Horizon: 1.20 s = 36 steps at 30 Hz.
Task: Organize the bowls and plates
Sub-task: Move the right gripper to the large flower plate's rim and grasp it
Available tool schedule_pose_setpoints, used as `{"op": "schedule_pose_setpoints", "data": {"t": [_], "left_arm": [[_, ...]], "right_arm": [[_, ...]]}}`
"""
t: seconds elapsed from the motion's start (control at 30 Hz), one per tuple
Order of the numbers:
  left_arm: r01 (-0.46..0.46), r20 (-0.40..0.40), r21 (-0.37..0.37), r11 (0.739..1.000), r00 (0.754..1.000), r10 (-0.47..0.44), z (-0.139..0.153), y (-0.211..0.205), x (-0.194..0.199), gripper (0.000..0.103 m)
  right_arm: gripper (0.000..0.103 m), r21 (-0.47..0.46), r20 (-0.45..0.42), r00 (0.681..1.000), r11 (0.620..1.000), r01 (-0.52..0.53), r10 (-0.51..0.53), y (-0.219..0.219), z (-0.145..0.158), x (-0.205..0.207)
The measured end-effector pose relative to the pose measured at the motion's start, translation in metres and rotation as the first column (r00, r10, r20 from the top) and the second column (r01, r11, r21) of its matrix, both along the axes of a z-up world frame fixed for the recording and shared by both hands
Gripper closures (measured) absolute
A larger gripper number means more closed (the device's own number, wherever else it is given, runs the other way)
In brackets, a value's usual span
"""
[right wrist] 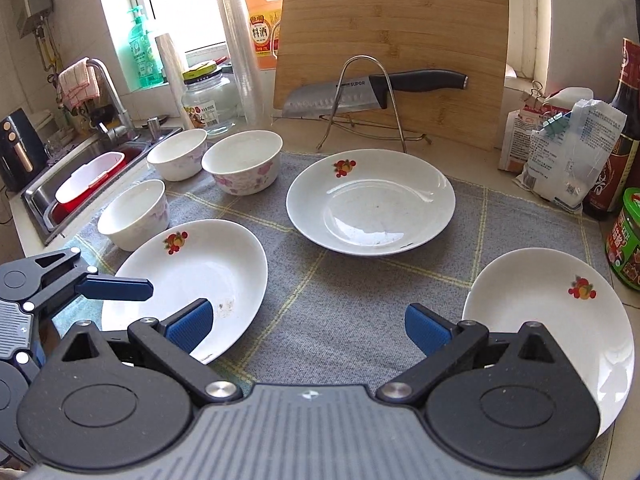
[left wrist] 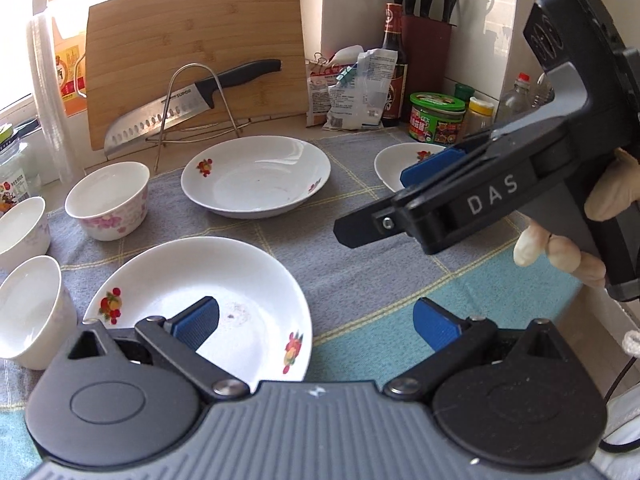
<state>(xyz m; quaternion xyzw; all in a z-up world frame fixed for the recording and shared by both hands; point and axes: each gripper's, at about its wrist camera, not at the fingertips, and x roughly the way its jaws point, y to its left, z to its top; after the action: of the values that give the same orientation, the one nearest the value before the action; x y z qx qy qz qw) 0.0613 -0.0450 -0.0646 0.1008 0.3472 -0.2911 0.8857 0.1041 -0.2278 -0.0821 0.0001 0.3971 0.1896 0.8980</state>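
Three white plates with fruit prints lie on a grey checked cloth (right wrist: 340, 292): a near-left plate (right wrist: 192, 276), a far middle plate (right wrist: 372, 204) and a right plate (right wrist: 560, 312). Three white bowls stand at the left: (right wrist: 242, 162), (right wrist: 178, 154), (right wrist: 134, 214). My left gripper (left wrist: 316, 324) is open and empty, its left pad over the near-left plate (left wrist: 200, 292). My right gripper (right wrist: 308, 330) is open and empty above the cloth between the near-left and right plates. It shows in the left wrist view (left wrist: 424, 176) near the right plate (left wrist: 394, 166).
A bamboo cutting board (right wrist: 392, 40) and a knife (right wrist: 376, 88) on a wire rack stand at the back. A sink (right wrist: 80, 184) lies at the left. Bags (right wrist: 560, 152), a sauce bottle (right wrist: 616, 132) and jars (right wrist: 628, 240) crowd the right. A glass jar (right wrist: 208, 100) stands behind the bowls.
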Motion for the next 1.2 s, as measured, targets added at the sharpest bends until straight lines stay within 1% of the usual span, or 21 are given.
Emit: {"op": "schedule_pose_setpoints", "data": {"t": [0.13,0.23,0.4,0.57,0.63,0.73,0.87,1.13,1.2], "left_arm": [[-0.014,0.0,0.004,1.0,1.0,0.014,-0.002,0.015,-0.002,0.001],[-0.028,-0.004,0.008,1.0,1.0,0.028,-0.006,0.026,-0.003,0.001],[-0.082,0.013,0.015,0.997,0.997,0.081,-0.007,0.046,-0.008,0.001],[-0.132,0.012,0.021,0.991,0.991,0.131,-0.01,0.071,-0.014,0.001],[-0.149,0.002,0.03,0.988,0.989,0.149,-0.016,0.08,-0.017,0.001],[-0.162,-0.028,0.065,0.985,0.986,0.164,-0.033,0.09,-0.018,0.001],[-0.146,-0.07,0.055,0.988,0.986,0.149,-0.048,0.099,-0.016,0.001],[-0.084,-0.085,0.034,0.996,0.993,0.086,-0.061,0.099,-0.003,0.001],[-0.056,-0.073,0.039,0.998,0.996,0.058,-0.063,0.098,-0.001,0.001]], "right_arm": [[0.0,0.017,-0.033,0.999,1.0,-0.004,0.005,0.012,-0.01,0.001],[0.0,0.007,-0.046,0.999,1.0,-0.026,0.026,0.024,-0.017,0.002],[0.0,0.011,-0.078,0.995,0.998,-0.067,0.067,0.04,-0.027,0.006],[0.0,0.027,-0.104,0.989,0.994,-0.106,0.109,0.058,-0.032,0.014],[0.0,0.028,-0.116,0.986,0.993,-0.116,0.118,0.065,-0.034,0.016],[0.0,0.021,-0.132,0.982,0.991,-0.134,0.136,0.074,-0.038,0.019],[0.0,0.015,-0.163,0.974,0.988,-0.155,0.155,0.083,-0.044,0.021],[0.0,-0.002,-0.212,0.967,0.99,-0.144,0.14,0.092,-0.056,0.022],[0.0,-0.003,-0.225,0.967,0.992,-0.127,0.123,0.094,-0.058,0.022]]}}
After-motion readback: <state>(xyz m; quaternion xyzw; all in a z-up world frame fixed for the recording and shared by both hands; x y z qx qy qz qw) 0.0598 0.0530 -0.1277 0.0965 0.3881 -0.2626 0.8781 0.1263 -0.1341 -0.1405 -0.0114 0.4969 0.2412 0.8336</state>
